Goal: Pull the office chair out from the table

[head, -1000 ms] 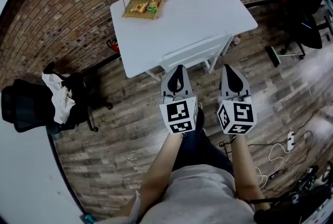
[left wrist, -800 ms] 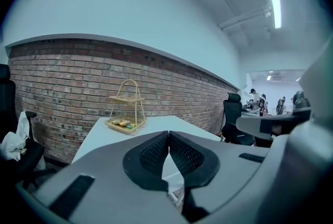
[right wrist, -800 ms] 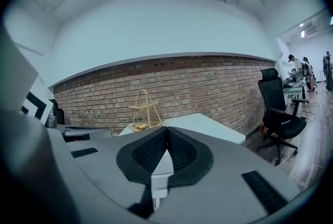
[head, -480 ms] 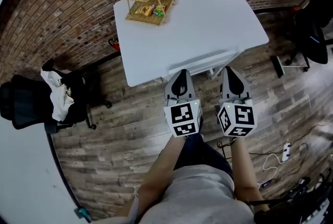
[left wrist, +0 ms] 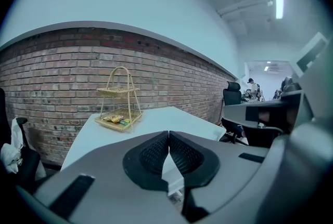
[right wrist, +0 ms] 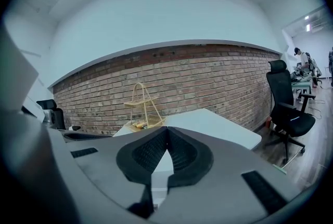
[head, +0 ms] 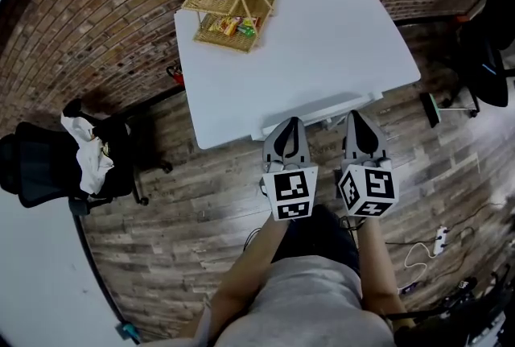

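A white table [head: 306, 31] stands against the brick wall, and the white back rail of a chair [head: 318, 113] tucked under it shows at its near edge. My left gripper [head: 287, 126] and right gripper [head: 360, 120] hover side by side just before that rail, both shut and holding nothing. In the left gripper view the pads of the left gripper [left wrist: 169, 135] meet, with the table [left wrist: 156, 123] beyond. In the right gripper view the right gripper [right wrist: 166, 132] is likewise shut. A black office chair [head: 40, 168] draped with white cloth stands at the far left, away from the table.
A two-tier wicker basket [head: 229, 3] with snacks sits on the table's far left corner. Another black office chair [head: 487, 55] stands at the right. Cables and a power strip [head: 426, 245] lie on the wooden floor at the lower right. The person's legs are below the grippers.
Both grippers have moved forward together toward the table's near edge, and the table now sits closer in view. Both stay shut.
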The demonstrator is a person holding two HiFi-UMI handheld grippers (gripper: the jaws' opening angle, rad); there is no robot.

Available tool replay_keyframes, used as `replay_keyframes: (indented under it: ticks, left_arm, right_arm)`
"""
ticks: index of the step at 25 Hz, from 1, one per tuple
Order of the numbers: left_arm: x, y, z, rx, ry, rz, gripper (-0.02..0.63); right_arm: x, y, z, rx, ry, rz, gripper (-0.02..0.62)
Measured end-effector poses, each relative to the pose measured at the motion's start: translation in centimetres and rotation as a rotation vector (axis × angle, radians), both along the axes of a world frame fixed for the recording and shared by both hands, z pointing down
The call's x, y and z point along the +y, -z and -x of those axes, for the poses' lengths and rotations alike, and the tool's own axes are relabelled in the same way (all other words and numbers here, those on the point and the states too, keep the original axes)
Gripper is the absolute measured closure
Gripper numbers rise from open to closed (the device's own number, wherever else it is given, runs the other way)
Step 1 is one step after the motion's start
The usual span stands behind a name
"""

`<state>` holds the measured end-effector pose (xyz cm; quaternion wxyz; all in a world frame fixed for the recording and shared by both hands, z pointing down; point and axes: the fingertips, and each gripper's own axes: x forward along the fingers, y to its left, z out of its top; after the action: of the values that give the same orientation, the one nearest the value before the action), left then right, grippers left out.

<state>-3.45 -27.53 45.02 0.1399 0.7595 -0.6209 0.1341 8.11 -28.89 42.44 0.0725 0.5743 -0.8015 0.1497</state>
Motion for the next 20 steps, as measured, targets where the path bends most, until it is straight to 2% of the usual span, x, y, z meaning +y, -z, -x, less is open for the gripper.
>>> replay_keyframes:
  ticks: [5,11,16,20]
  left_arm:
    - [-0.9,-0.4,-0.6,-0.018,-0.019,0.003,0.592]
    - [-1.2,-2.5,-1.5,-0.052,-0.063,0.106,0.592]
    - [-2.1,-3.3,-2.6,-0.126,-0.144,0.171,0.591]
    - [-3.1,-4.0,-4.2,-0.216,-0.269,0.209,0.574]
  right_arm:
    - [-0.8,-0.4,0.3,0.009,0.014,0.012,0.583]
    - [-1.8,-0.4,-0.6,0.016,0.034,0.021,0.583]
    - [-2.5,0.1,-2.0,0.013,0.050,0.031,0.583]
    - [-3.0,-0.1,-3.5,-0.020,0.049,0.049,0.583]
